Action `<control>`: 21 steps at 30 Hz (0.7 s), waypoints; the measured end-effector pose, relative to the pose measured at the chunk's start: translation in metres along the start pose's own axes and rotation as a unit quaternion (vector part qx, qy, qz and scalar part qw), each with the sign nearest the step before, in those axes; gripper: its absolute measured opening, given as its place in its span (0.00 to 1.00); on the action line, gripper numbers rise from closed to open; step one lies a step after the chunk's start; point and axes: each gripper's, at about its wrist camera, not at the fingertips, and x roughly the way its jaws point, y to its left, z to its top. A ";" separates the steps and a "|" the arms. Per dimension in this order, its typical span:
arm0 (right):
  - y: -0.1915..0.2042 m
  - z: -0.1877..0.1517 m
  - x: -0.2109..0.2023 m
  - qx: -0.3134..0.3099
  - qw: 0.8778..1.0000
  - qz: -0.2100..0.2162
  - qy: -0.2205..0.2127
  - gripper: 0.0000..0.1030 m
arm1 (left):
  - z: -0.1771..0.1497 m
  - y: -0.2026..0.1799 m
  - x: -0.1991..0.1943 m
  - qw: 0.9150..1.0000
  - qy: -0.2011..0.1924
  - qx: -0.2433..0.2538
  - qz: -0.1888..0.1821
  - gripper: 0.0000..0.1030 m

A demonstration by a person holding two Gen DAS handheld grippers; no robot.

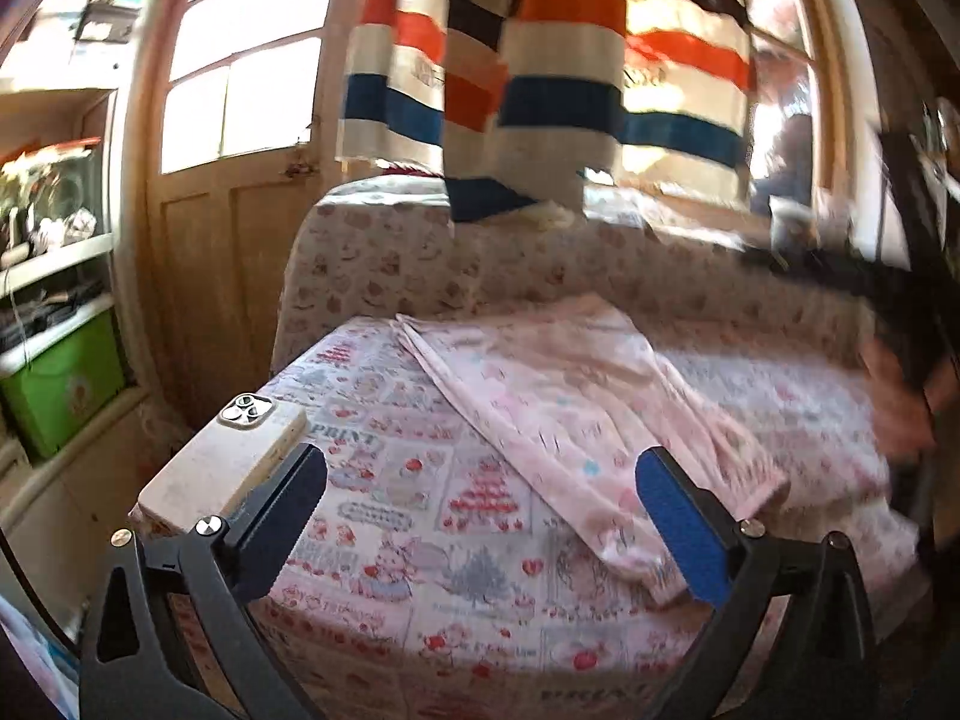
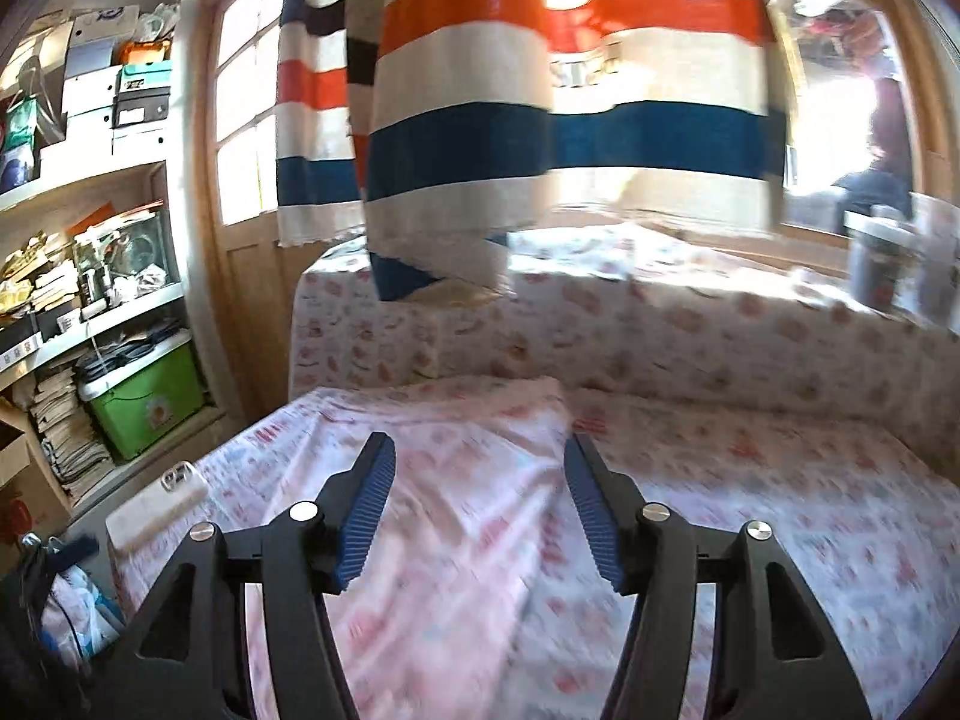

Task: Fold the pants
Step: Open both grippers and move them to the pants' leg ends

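Note:
Pale pink printed pants (image 1: 558, 396) lie flat on the patterned sheet (image 1: 396, 480), stretched from the far middle toward the near right. My left gripper (image 1: 480, 468) is open and empty above the sheet, its right finger over the pants' near end. In the right wrist view the pants (image 2: 456, 468) lie below my right gripper (image 2: 477, 456), which is open and empty just above the cloth. The view is blurred by motion.
A white phone (image 1: 228, 462) lies at the sheet's near left corner; it also shows in the right wrist view (image 2: 159, 504). A striped cloth (image 1: 540, 60) hangs above the back. A covered backrest (image 1: 480, 264) stands behind. Shelves with a green box (image 1: 60, 384) are at left.

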 end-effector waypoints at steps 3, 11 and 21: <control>-0.013 -0.021 -0.026 0.015 1.000 -0.008 0.010 0.59 | 0.005 0.003 -0.006 0.999 -0.028 0.001 0.014 0.99; -0.026 -0.074 -0.042 0.038 0.998 0.003 0.048 0.59 | 0.000 0.000 -0.004 1.000 -0.007 0.011 0.027 0.99; -0.041 -0.113 -0.035 0.049 0.992 -0.008 0.113 0.54 | -0.020 -0.023 0.006 0.999 0.018 0.035 0.025 0.93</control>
